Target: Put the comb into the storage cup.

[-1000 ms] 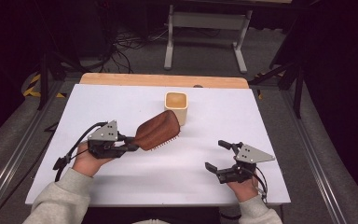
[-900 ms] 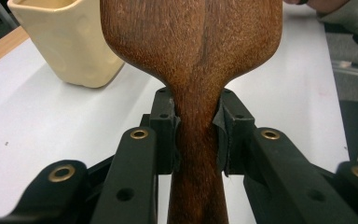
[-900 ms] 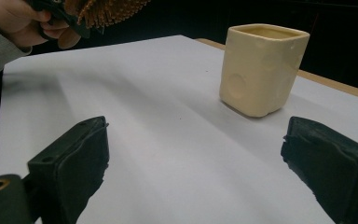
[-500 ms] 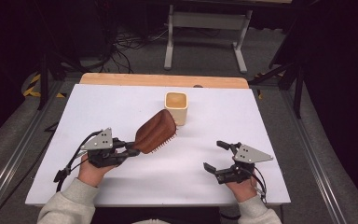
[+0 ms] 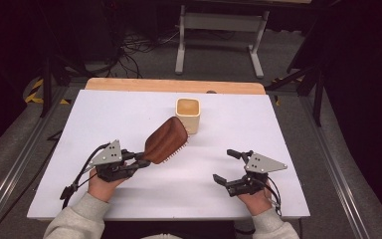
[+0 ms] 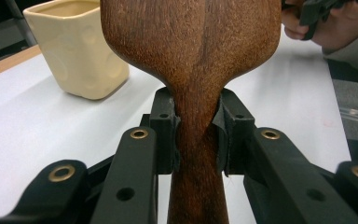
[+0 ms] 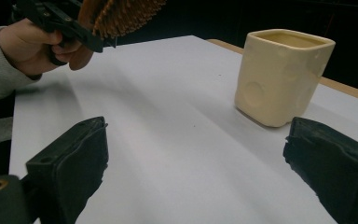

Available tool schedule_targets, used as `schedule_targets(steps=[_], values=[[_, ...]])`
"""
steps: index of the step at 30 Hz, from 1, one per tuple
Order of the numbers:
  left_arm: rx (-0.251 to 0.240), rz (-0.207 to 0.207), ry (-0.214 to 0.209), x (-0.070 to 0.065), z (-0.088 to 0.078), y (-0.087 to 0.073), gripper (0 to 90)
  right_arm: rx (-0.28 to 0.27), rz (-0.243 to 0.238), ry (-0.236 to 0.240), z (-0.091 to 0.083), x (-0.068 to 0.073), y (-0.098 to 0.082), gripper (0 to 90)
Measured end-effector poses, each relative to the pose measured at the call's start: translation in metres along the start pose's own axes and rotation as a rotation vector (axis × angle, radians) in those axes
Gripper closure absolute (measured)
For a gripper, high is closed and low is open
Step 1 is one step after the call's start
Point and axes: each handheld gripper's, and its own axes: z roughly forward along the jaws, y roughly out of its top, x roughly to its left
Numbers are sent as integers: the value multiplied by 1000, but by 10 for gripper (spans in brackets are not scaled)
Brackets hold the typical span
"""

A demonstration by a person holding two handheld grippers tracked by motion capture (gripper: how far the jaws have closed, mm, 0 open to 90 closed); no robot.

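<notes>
Hairbrush [image 5: 165, 140], brown oval wooden one, is hanging just near-left of the cream square ceramic cup [image 5: 188, 114]. We're clamping its narrow neck with the left gripper [image 5: 140, 159], feeling stiff, light, slick. Right gripper [image 5: 225, 166] is idling with jaws apart.

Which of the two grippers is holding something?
The left gripper: its jaws clamp the neck of the wooden hairbrush, lifted off the table. The right gripper sits with jaws wide open and empty.
</notes>
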Motion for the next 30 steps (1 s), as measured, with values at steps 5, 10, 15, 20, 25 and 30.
schedule_targets(steps=[5,10,15,20,25,30], values=[[-1,1,0,0,0,0,727,19,-9,28,7,4,15,53],[-7,-1,6,1,-2,1,727,43,-14,45,18,7,30,46],[-11,-2,10,1,-4,1,726,33,-15,69,34,8,52,36],[-6,3,20,1,-4,1,727,44,-4,96,51,9,68,19],[-11,4,25,1,-5,1,727,44,1,129,66,12,82,16],[-9,5,25,1,-5,1,726,39,6,146,77,15,91,14]])
